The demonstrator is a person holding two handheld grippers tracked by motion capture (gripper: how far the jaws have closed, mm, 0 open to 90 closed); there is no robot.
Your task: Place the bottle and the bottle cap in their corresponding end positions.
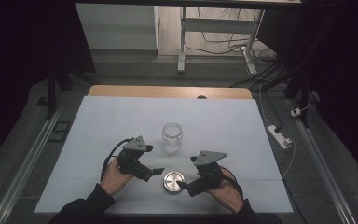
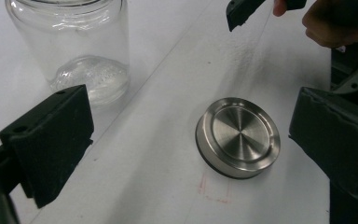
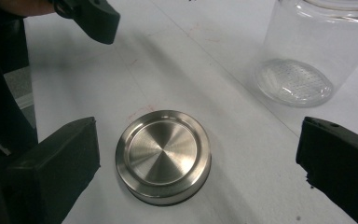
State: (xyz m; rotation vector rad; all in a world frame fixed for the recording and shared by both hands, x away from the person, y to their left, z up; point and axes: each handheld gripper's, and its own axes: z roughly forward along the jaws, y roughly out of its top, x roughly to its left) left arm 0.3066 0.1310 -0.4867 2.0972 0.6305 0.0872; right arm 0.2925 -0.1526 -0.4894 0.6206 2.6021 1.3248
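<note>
Metal lid (image 1: 174,181) | laid flat on surface (image 1: 98,130), at 6 o'clock from glass jar (image 1: 172,137) | flanked by left gripper (image 1: 153,173) and right gripper (image 1: 183,186) | both released, nothing grasped

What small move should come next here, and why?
Probably the right hand-held gripper should ease forward and close on the metal lid. The lid lies flat on the table between its open jaws, untouched, and the glass jar stands open behind it. The left hand-held gripper is open too.

Table (image 1: 98,126) bears lid (image 1: 173,181) (jar (image 1: 172,137) too).
</note>
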